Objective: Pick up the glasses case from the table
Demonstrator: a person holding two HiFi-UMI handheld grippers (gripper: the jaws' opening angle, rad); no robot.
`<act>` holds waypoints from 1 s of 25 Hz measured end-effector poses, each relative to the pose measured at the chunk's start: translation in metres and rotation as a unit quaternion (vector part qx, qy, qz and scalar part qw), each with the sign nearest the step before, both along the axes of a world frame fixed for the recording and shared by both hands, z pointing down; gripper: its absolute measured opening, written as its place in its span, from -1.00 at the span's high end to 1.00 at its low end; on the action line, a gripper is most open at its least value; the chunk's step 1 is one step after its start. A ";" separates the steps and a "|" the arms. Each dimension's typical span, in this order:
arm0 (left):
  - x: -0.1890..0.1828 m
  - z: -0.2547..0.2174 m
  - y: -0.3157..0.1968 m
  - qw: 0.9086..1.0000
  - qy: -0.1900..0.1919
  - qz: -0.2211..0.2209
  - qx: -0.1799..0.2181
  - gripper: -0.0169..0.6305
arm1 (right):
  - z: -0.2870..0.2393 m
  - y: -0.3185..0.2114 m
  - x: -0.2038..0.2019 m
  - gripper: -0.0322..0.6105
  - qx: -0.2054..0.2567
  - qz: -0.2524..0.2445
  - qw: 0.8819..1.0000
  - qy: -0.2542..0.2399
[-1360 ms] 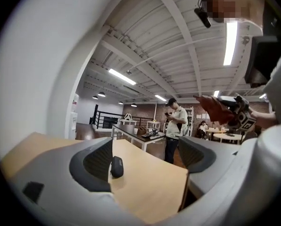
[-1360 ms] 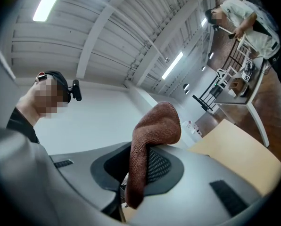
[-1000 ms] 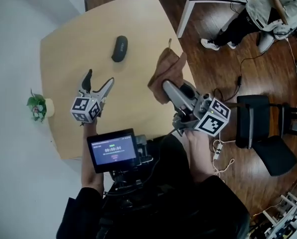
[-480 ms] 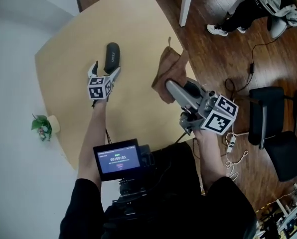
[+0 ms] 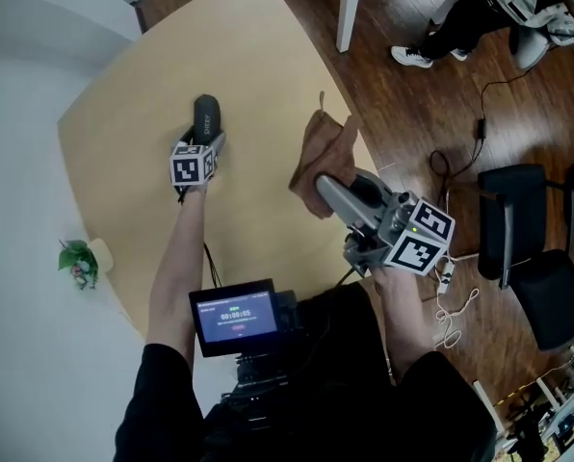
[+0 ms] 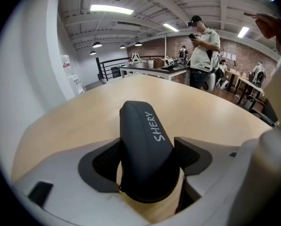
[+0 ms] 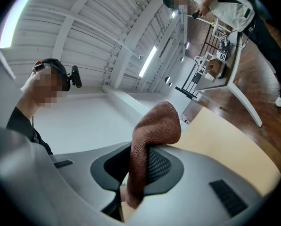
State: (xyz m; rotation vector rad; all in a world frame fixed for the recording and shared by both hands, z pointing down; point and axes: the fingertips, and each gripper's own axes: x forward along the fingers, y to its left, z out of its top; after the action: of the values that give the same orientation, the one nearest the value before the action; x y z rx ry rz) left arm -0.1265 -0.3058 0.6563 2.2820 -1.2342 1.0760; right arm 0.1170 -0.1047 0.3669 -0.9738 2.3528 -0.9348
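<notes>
The black glasses case lies on the round wooden table, long axis pointing away from me. My left gripper has come down over its near end. In the left gripper view the case fills the gap, with both pads against its sides while the jaws are closing. The case still rests on the tabletop. My right gripper hovers at the table's right edge, shut on a brown cloth. In the right gripper view the cloth stands up out of the pinched jaws.
A small potted plant sits at the table's left rim. A black chair, floor cables and a white table leg are on the right, with a seated person's feet beyond. A person stands past the table.
My left gripper travelled away from me across the table and sank onto the case, its jaws now round the case's near end. The right gripper dropped a little, still holding the cloth.
</notes>
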 end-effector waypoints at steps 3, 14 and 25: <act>0.001 -0.008 0.003 1.000 0.011 -0.021 0.004 -0.16 | 0.003 -0.006 0.008 0.71 -0.005 -0.014 1.000 -0.003; -0.075 -0.148 0.083 0.874 0.427 -0.230 0.018 -0.09 | -0.040 0.012 -0.064 0.71 0.014 -0.110 0.994 -0.020; -0.107 -0.251 0.103 0.748 0.614 -0.213 0.135 -0.09 | -0.041 0.007 -0.069 0.71 0.033 -0.121 0.992 -0.029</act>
State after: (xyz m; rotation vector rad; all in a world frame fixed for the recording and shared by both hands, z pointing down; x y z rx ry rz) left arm -0.2332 -0.2031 0.4053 1.9606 -1.1437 -0.7819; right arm 0.0482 -0.0979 0.3255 -0.6353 2.4735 -0.9519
